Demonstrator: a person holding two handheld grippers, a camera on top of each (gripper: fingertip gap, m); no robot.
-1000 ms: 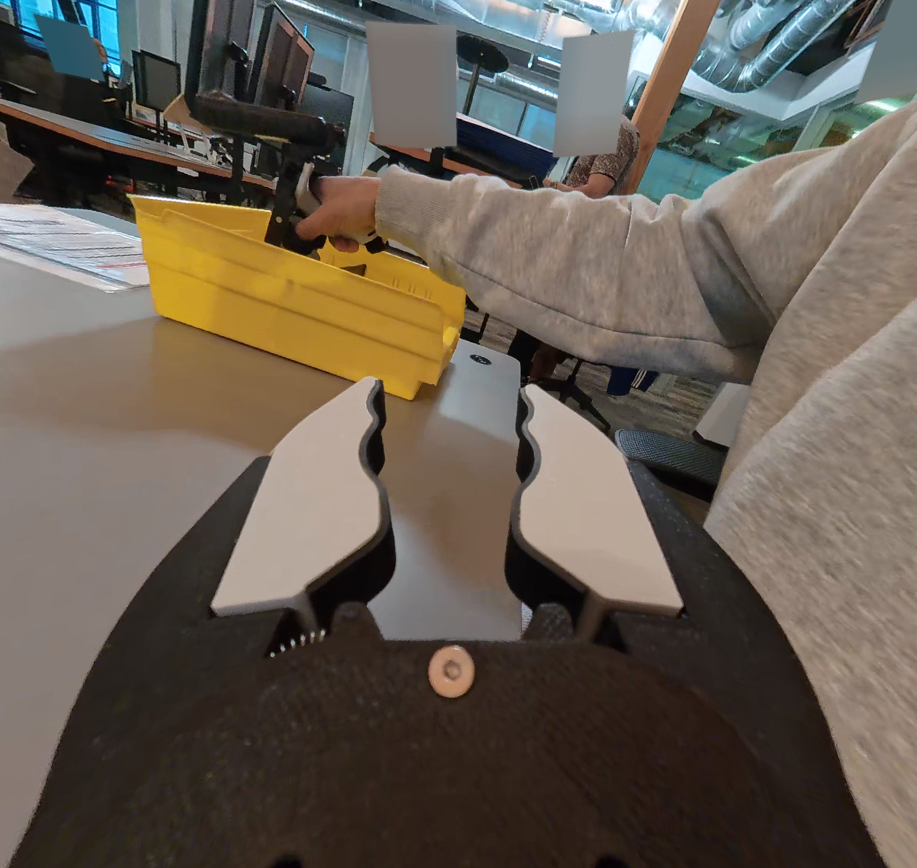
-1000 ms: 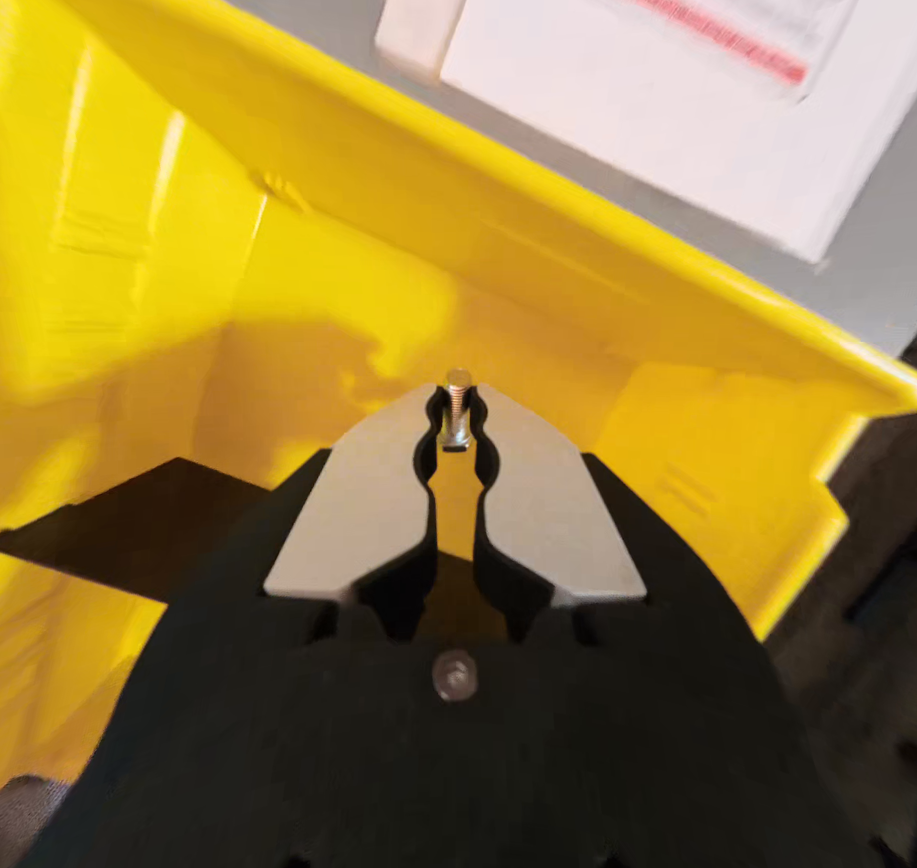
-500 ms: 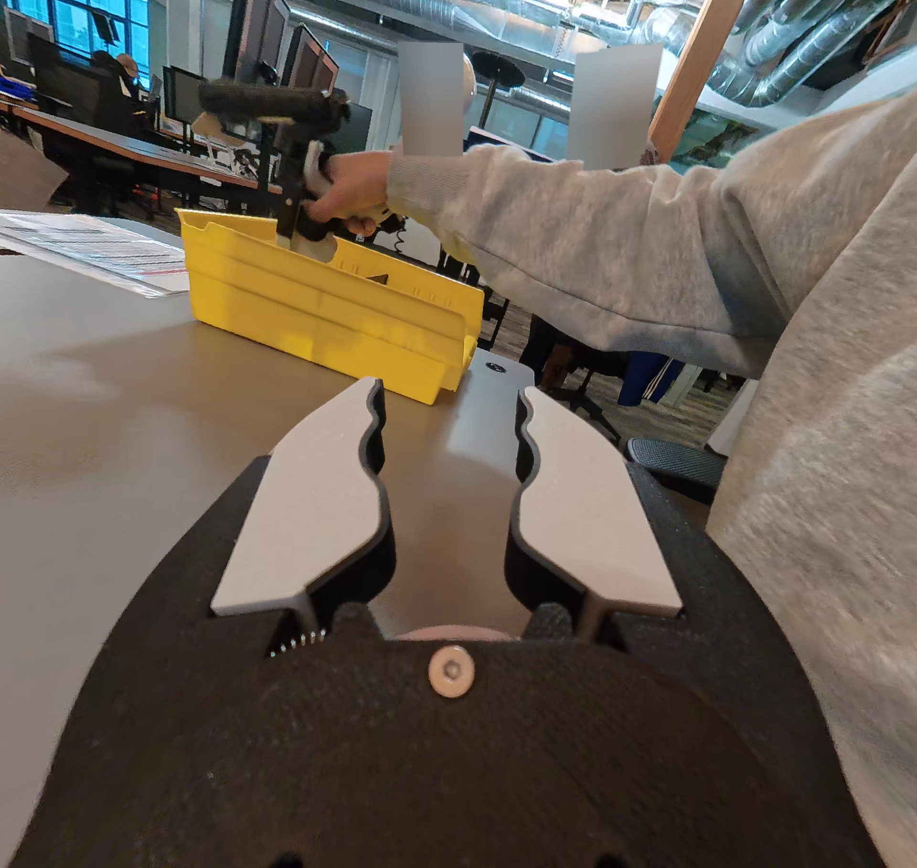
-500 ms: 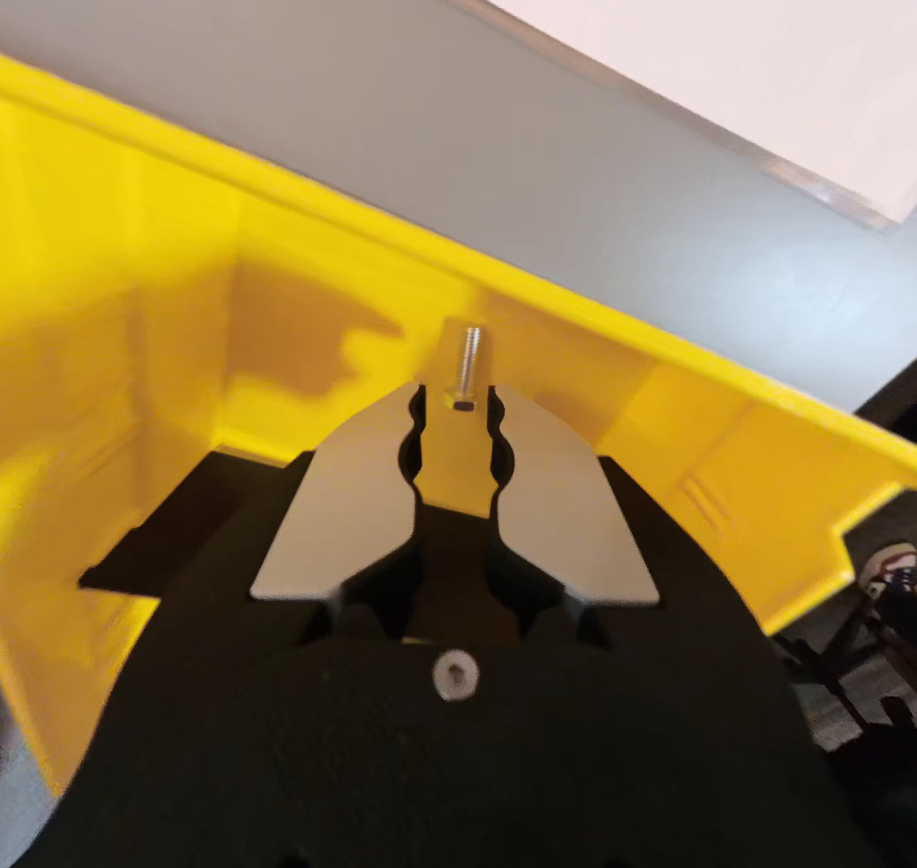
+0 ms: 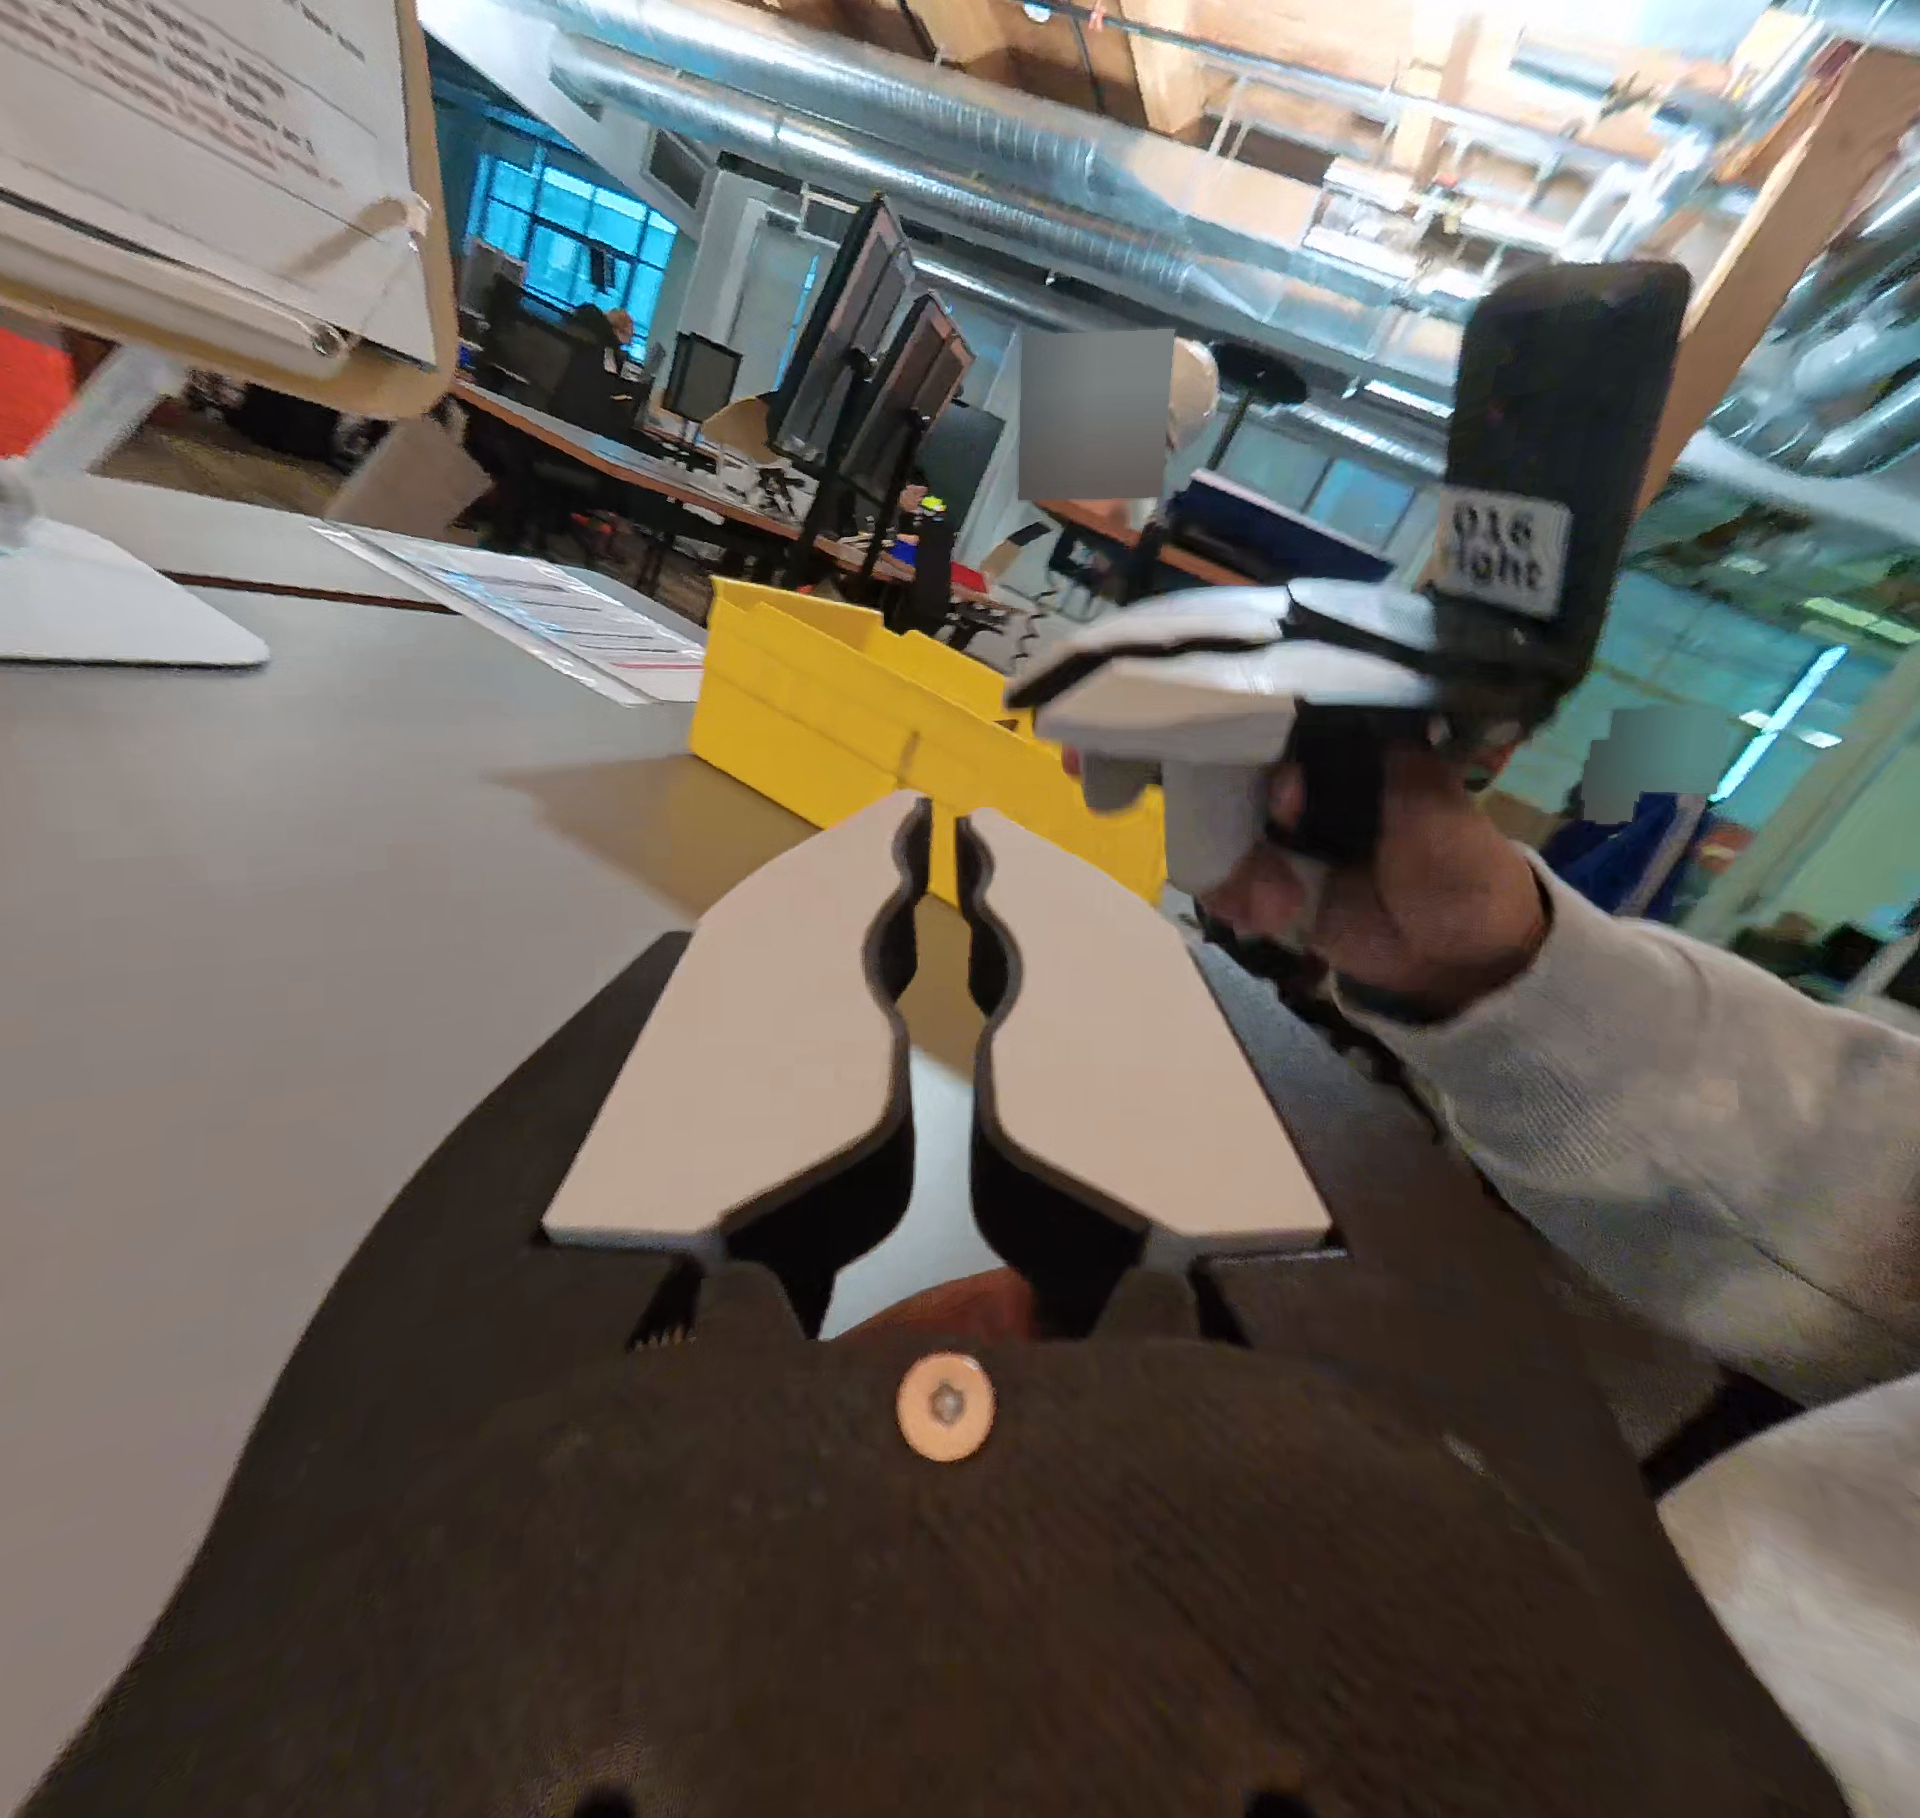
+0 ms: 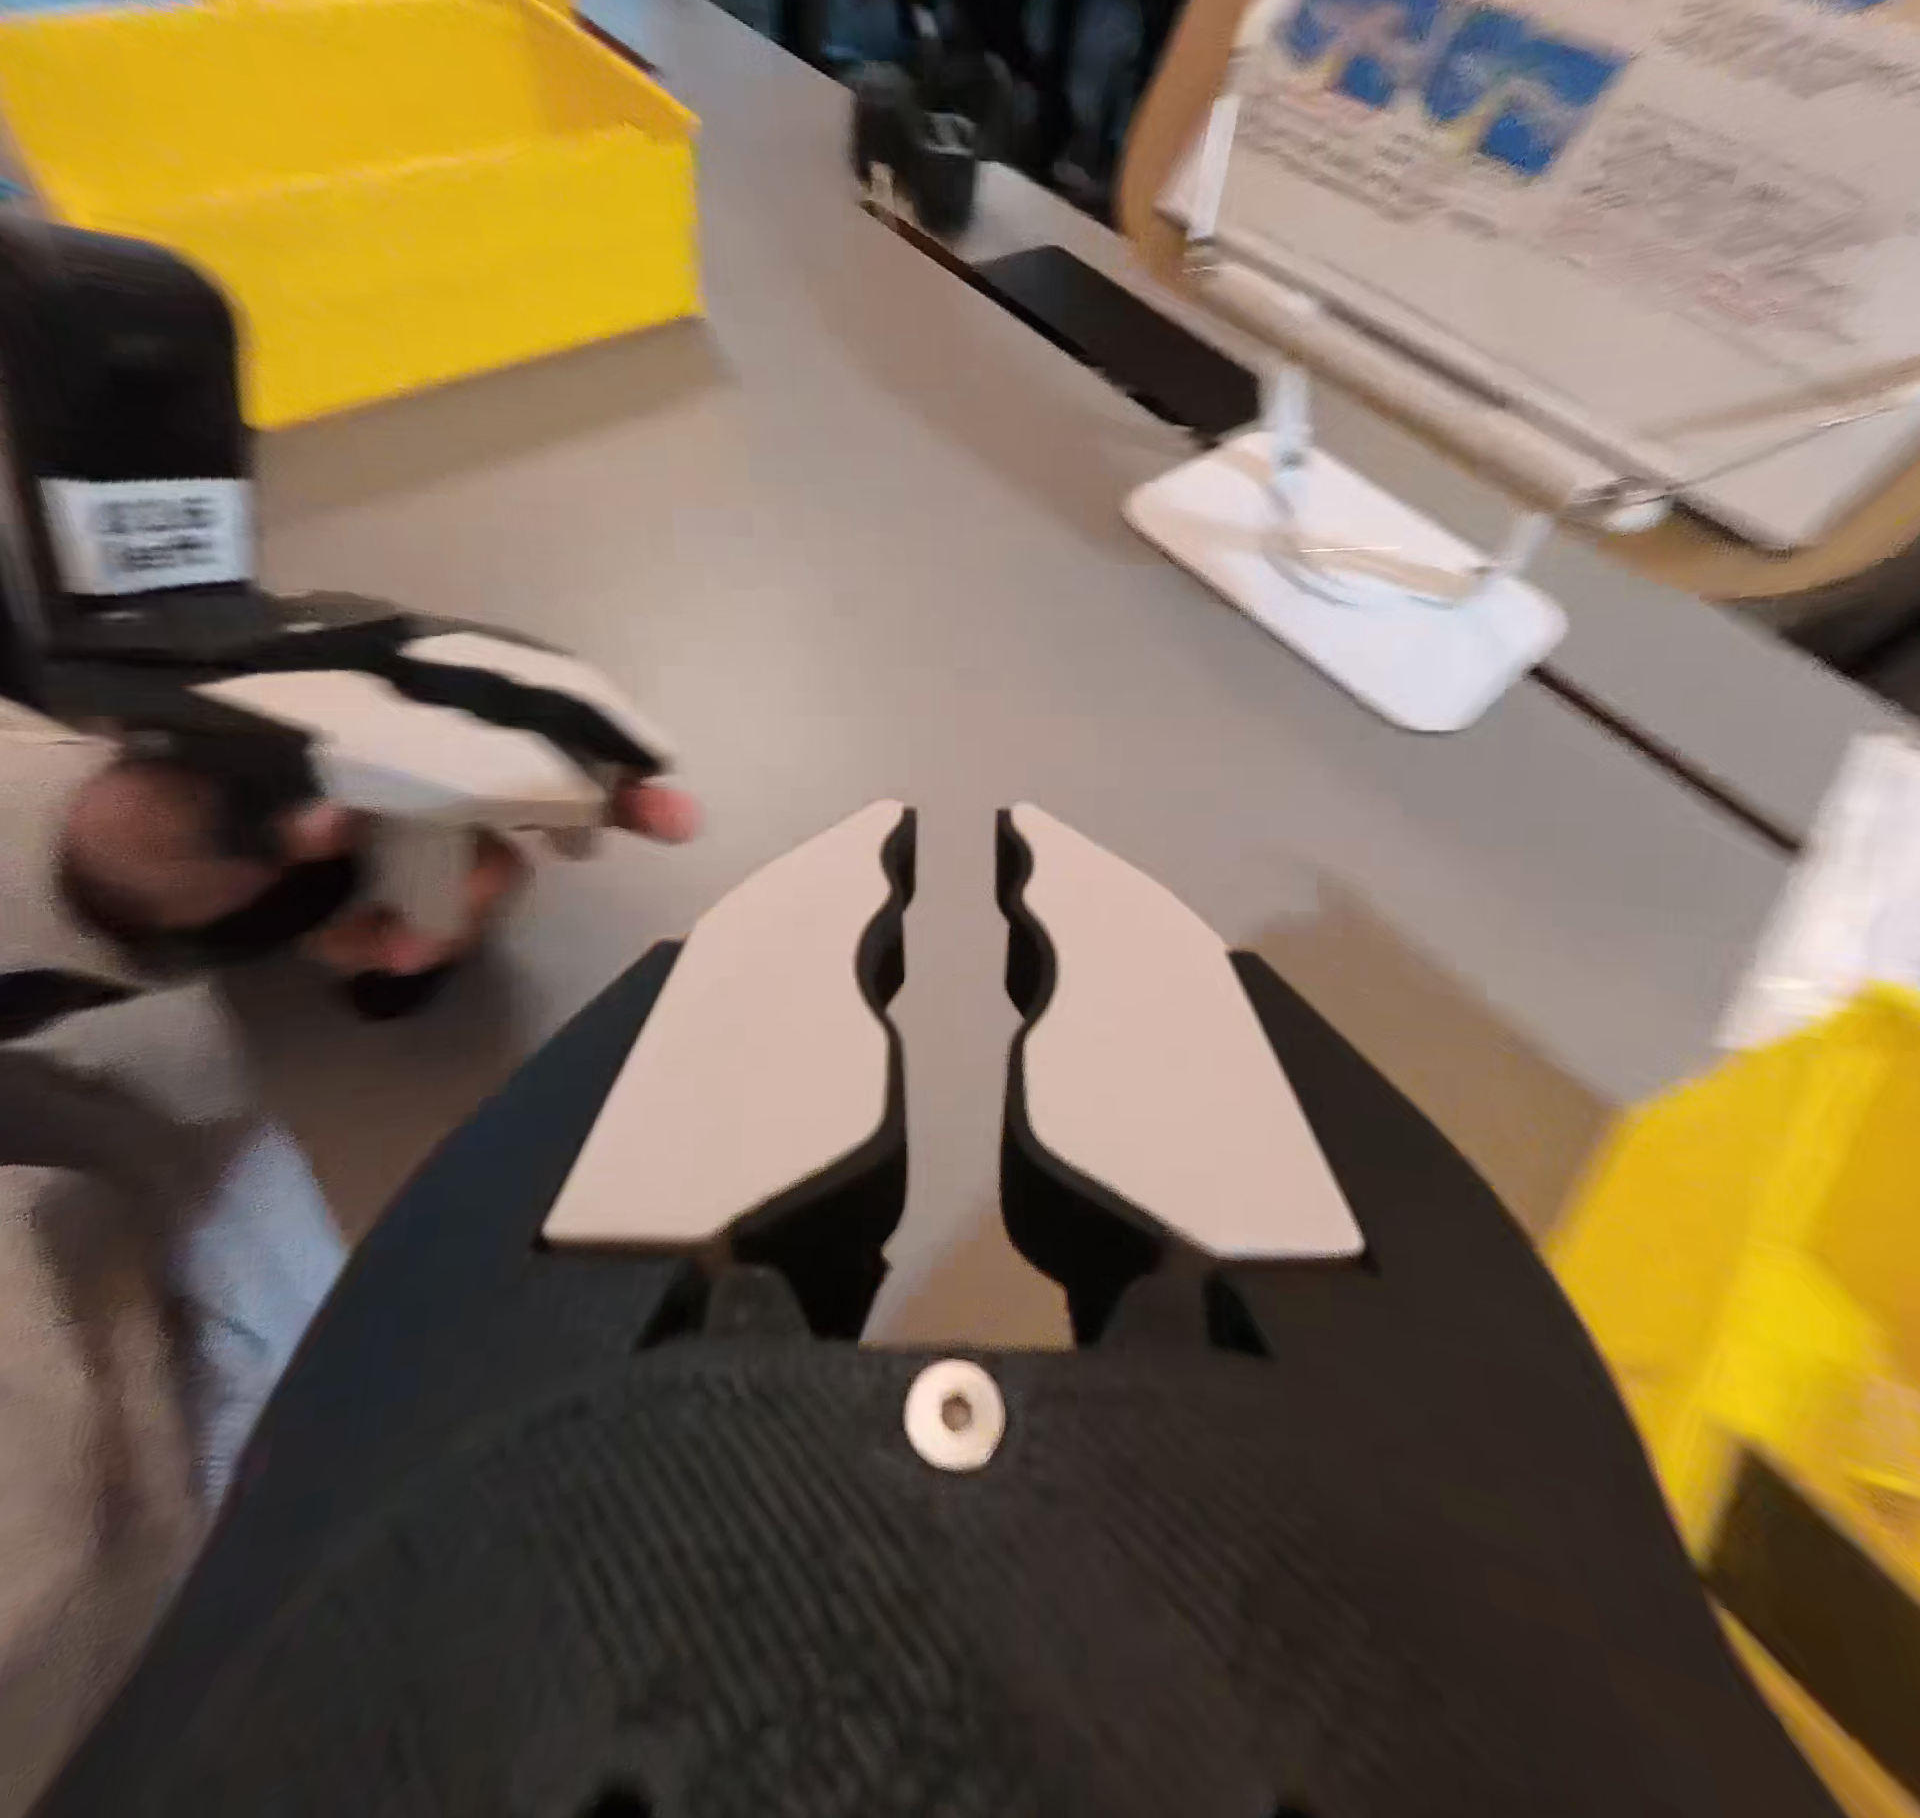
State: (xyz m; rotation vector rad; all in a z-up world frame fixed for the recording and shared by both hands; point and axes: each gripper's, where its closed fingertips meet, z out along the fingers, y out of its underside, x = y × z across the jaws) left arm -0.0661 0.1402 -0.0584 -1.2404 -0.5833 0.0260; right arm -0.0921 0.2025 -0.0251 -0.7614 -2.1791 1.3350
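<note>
Right wrist view: right gripper [image 6: 954, 823] empty, seemingly.

Both grippers empty — left [image 5: 940, 818] nearly closed, right [image 6: 954, 823] slightly parted.

right gripper [image 6: 954, 823] out of yellow bin [image 6: 1766, 1280], bolt released, left gripper [image 5: 940, 818] narrowed

grey table [image 6: 935, 542] under the fingers, yellow bin [image 5: 831, 719] just past the tips, second yellow bin [image 6: 395, 210] far left, white-based document stand [image 6: 1351, 584] ahead right, monitors [image 5: 873, 355] far behind
</note>
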